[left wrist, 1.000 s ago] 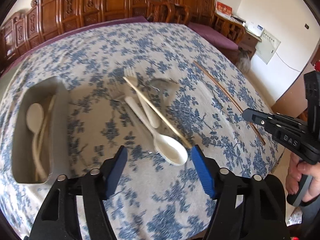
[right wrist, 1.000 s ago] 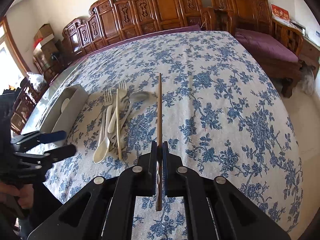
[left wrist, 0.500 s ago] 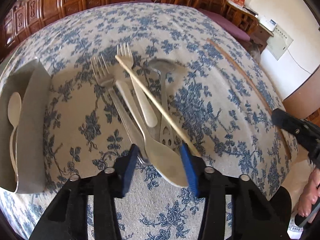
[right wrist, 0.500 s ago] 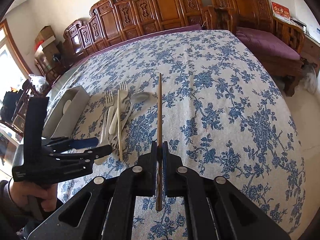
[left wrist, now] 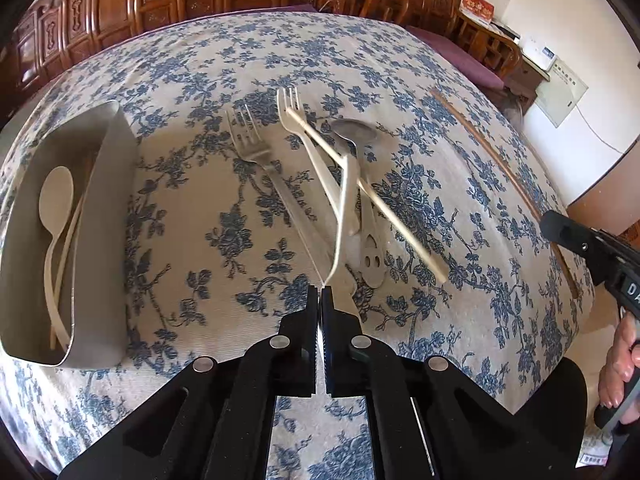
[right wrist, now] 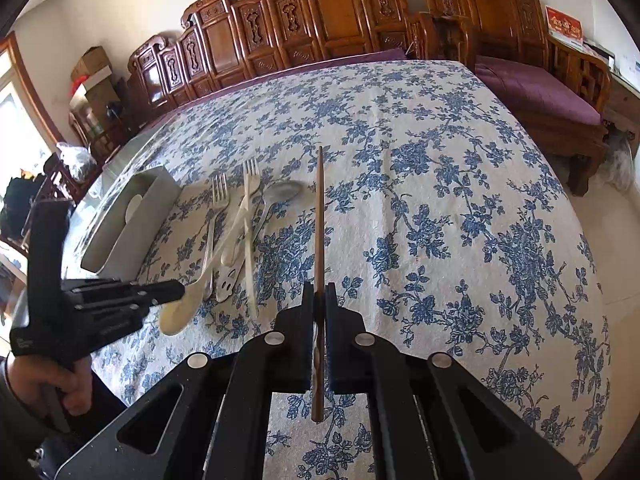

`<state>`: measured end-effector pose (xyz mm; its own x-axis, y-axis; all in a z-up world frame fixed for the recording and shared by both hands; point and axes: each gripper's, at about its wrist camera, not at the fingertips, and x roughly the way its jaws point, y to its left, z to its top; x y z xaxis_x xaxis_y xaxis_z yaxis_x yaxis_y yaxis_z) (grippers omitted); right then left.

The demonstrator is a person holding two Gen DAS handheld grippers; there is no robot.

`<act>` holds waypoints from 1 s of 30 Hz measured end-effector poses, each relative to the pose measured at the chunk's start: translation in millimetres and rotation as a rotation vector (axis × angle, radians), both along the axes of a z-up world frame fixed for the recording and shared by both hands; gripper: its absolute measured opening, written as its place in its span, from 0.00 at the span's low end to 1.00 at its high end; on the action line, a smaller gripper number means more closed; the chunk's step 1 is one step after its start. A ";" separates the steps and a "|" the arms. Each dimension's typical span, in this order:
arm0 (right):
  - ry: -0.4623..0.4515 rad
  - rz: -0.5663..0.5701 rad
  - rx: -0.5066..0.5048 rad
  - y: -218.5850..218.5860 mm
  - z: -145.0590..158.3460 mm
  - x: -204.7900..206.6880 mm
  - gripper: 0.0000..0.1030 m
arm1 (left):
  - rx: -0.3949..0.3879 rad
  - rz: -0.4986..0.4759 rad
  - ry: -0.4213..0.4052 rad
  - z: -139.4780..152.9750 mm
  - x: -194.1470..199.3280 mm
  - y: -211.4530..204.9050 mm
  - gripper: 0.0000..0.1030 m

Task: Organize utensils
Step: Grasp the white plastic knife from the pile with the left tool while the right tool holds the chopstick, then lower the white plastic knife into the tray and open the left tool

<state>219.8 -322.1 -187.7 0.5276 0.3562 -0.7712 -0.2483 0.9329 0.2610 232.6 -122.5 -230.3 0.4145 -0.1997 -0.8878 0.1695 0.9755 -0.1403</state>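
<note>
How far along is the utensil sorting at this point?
Done: a white spoon and pale sticks lie in the grey tray. In hand: the left gripper pinches the cream spoon; the right gripper clamps a brown chopstick. Left: two forks, the metal spoon and a light chopstick.

Carved wooden chairs (right wrist: 304,32) line the far wall. Purple-cushioned bench (right wrist: 536,92) at right. White walls (left wrist: 560,12); daylight from a window (right wrist: 12,120) at left.
</note>
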 end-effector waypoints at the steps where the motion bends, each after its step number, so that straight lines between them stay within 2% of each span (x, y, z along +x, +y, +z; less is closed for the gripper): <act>1: -0.001 0.003 -0.001 1.4 0.2 -0.6 0.06 | 0.005 0.003 -0.004 1.1 -0.6 2.2 0.01; 9: -0.011 0.026 -0.010 12.1 3.9 -5.2 0.06 | 0.046 0.019 -0.050 14.2 -5.4 18.1 0.01; 22: -0.034 0.087 -0.004 43.0 15.6 -13.3 0.06 | 0.019 0.075 -0.124 49.7 -13.7 59.5 0.01; 30: -0.054 0.131 -0.020 70.8 21.6 -14.3 0.06 | 0.030 0.096 -0.174 69.6 -16.2 83.4 0.01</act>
<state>205.5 -251.3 -166.1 0.5182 0.4096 -0.7508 -0.3812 0.8965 0.2259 216.4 -39.1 -160.8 0.5782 -0.1263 -0.8060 0.0947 0.9917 -0.0874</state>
